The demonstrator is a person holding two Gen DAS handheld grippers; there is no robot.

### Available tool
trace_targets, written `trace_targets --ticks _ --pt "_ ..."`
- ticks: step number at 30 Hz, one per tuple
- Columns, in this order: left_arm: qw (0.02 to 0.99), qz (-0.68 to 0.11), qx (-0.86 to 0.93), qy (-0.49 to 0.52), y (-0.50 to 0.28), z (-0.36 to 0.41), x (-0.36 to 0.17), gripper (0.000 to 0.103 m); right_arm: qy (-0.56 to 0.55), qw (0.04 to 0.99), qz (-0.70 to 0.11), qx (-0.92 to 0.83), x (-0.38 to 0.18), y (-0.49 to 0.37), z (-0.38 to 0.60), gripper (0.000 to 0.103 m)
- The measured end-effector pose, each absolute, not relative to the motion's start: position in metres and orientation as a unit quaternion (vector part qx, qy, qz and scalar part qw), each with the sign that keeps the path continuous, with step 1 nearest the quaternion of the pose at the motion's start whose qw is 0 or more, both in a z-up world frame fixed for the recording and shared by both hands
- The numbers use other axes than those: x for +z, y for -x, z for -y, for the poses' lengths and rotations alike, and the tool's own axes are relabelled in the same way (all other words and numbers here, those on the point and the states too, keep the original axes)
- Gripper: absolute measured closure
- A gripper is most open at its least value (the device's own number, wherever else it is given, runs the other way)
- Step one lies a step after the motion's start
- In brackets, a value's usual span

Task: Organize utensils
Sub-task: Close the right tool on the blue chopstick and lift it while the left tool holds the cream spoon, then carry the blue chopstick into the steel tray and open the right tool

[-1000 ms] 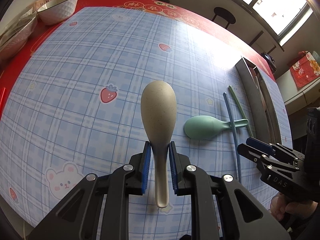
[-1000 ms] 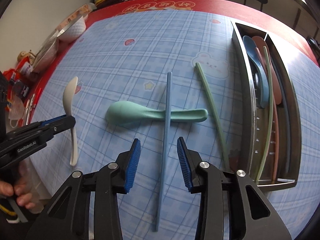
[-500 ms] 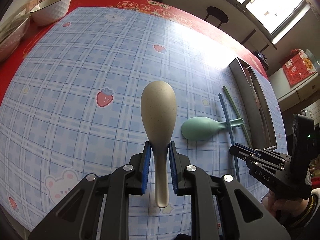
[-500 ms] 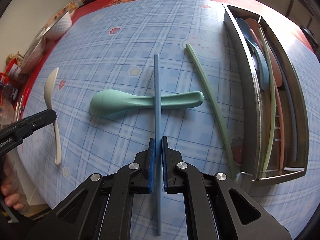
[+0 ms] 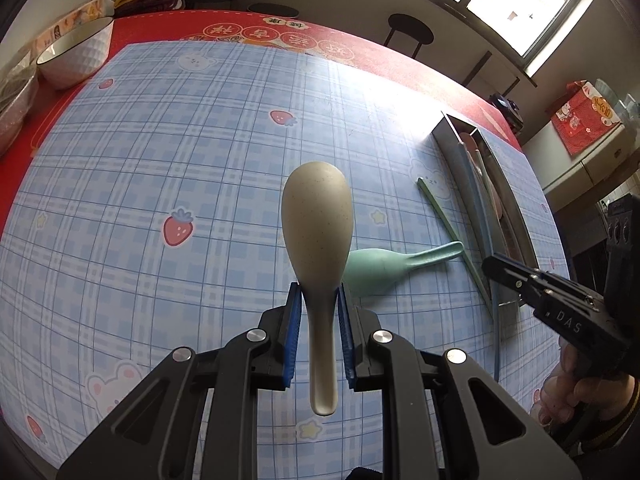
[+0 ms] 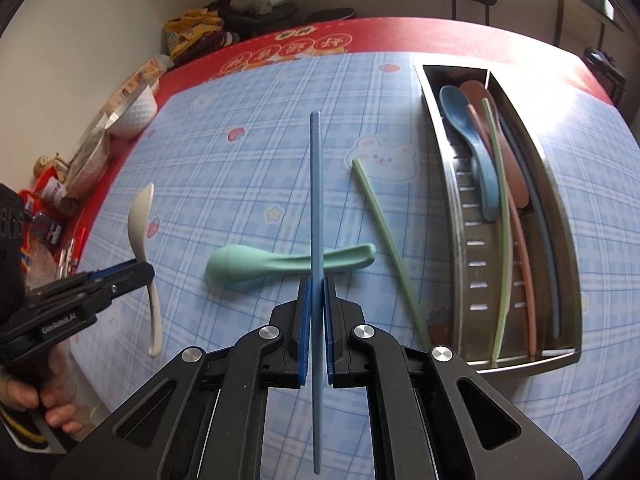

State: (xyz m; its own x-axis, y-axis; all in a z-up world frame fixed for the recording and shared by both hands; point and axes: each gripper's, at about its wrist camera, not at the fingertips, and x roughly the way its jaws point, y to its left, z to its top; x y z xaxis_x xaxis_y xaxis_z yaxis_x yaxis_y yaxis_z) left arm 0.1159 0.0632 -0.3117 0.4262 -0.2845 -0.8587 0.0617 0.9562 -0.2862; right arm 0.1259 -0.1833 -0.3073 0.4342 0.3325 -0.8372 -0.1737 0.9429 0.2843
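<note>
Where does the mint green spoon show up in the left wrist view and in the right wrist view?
Left wrist: green spoon right of centre, bowl partly behind the held beige spoon.
Right wrist: green spoon centre, lying behind the held blue chopstick.
Shared landmark: the steel tray.

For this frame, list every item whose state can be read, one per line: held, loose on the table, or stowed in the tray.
Left gripper: shut on the beige plastic spoon, lifted.
Right gripper: shut on the blue plastic chopstick.
Mint green plastic spoon: loose on the table.
Green plastic chopstick: loose on the table.
Blue plastic spoon: stowed in the steel utensil tray.
White patterned bowl: upright.
</note>
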Motion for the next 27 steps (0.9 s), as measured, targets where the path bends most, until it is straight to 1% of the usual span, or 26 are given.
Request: trace_targets --ticks 4,10,15,27 --pt "0.839 -0.525 -0.101 0.105 -0.116 -0.059 -0.31 0.085 -0.095 0.861 -0.484 0.125 -0.29 -0.138 0.208 0.097" --pt "0.84 -0.524 -0.091 0.107 -0.116 -0.057 -0.31 0.085 -0.101 0.876 -0.465 0.072 -0.285 -0.164 0.248 0.097" --pt "0.84 -0.525 -0.08 0.111 -0.111 -0.058 -0.309 0.085 -0.112 0.875 -0.471 0.033 -0.299 -0.187 0.275 0.097" --pt "0.841 -0.524 -0.054 0.122 -0.102 -0.065 -0.309 0.085 -0.059 0.864 -0.499 0.016 -0.332 -0.2 0.262 0.097"
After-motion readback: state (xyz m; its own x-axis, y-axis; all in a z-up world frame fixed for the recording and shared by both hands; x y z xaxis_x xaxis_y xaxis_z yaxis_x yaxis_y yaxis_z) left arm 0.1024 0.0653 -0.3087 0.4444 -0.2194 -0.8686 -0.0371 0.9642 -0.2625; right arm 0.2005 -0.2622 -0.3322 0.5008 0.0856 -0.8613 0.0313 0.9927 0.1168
